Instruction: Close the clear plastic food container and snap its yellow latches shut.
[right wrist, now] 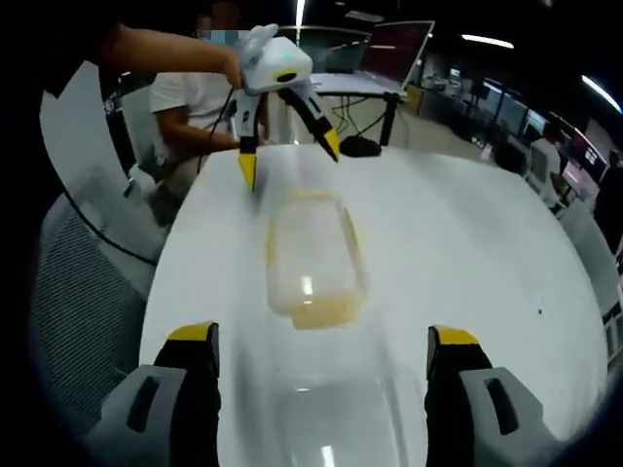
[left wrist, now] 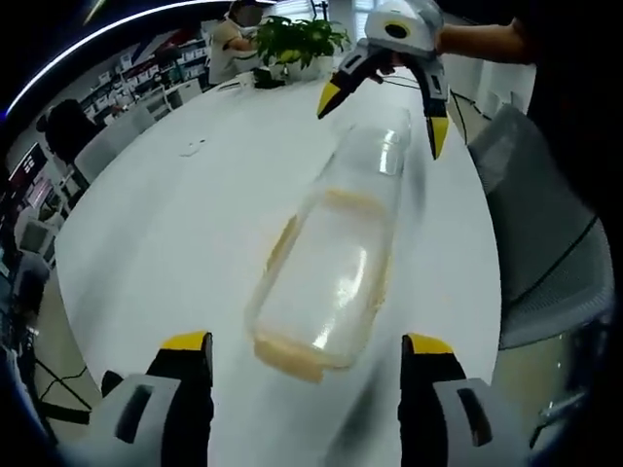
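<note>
Both claws, left (left wrist: 307, 355) and right (right wrist: 323, 355), gape unclenched at either end of the clear rounded plastic container (left wrist: 326, 282) lying on the glossy white tabletop (left wrist: 175, 224), its detached transparent lid (right wrist: 326, 423) beneath the right claw.

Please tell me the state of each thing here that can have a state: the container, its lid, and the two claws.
container: open, lying on the white table, not held
lid: swung back flat on the table, not closed
latches: too blurred to tell
left claw: open, holding nothing, at the container's end
right claw: open, holding nothing, at the lid's end
</note>
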